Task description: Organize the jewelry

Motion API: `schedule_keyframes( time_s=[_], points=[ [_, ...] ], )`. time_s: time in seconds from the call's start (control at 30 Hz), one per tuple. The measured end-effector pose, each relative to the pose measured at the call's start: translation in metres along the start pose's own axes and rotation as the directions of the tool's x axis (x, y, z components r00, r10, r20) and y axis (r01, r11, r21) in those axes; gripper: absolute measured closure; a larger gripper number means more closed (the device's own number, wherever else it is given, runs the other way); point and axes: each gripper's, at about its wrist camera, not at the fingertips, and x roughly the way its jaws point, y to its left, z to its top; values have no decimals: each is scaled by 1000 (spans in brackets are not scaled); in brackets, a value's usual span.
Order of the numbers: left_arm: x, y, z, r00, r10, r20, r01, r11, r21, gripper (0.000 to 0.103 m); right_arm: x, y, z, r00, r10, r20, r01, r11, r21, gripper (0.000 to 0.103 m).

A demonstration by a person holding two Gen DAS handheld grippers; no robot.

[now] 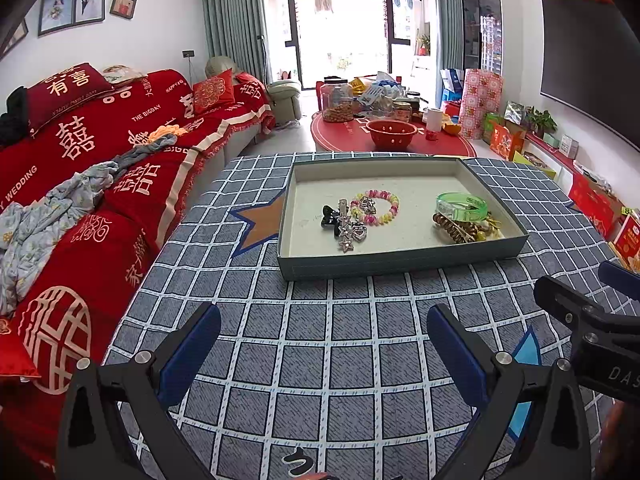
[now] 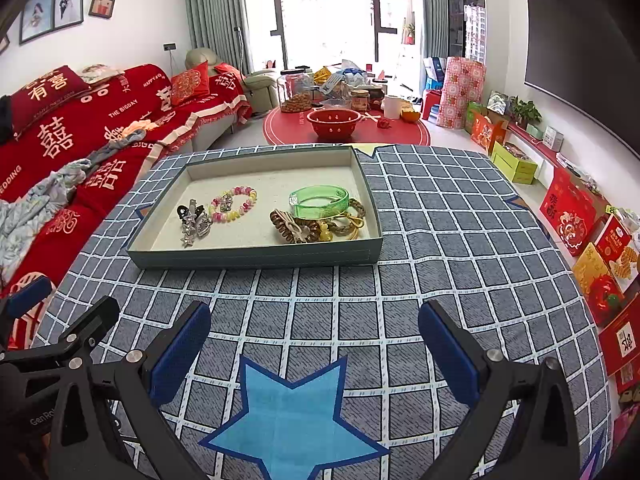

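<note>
While unoccupied, checkered tablecloth (image 2: pixel 440 240), red sofa (image 1: pixel 100 160).

Left gripper (image 1: pixel 324 344) seen wide open over checked cloth (image 1: pixel 352 360), nothing held. Shallow tray (image 1: pixel 400 258) ahead: hair clips (image 1: pixel 344 222) and bead bracelet (image 1: pixel 376 206) grouped left, green bangle (image 1: pixel 462 206) stacked on hair ties (image 1: pixel 460 230) right. Right gripper (image 1: pixel 592 320) visible at right edge.

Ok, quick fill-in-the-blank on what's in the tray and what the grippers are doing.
1. The green bangle lies on the ____ side of the tray.
2. The beaded bracelet is pink, yellow and ____.
3. Both the left gripper and right gripper are ____ and hold nothing.

Missing: right; white; open
</note>
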Motion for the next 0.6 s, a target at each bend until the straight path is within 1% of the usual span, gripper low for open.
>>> schedule_keyframes(
  time_s=[0.6],
  points=[
    [1, 2, -1, 1000, 3, 0, -3, 1000, -5, 0, -1, 1, 1, 1000, -2, 2, 2, 1000, -1, 0]
  ],
)
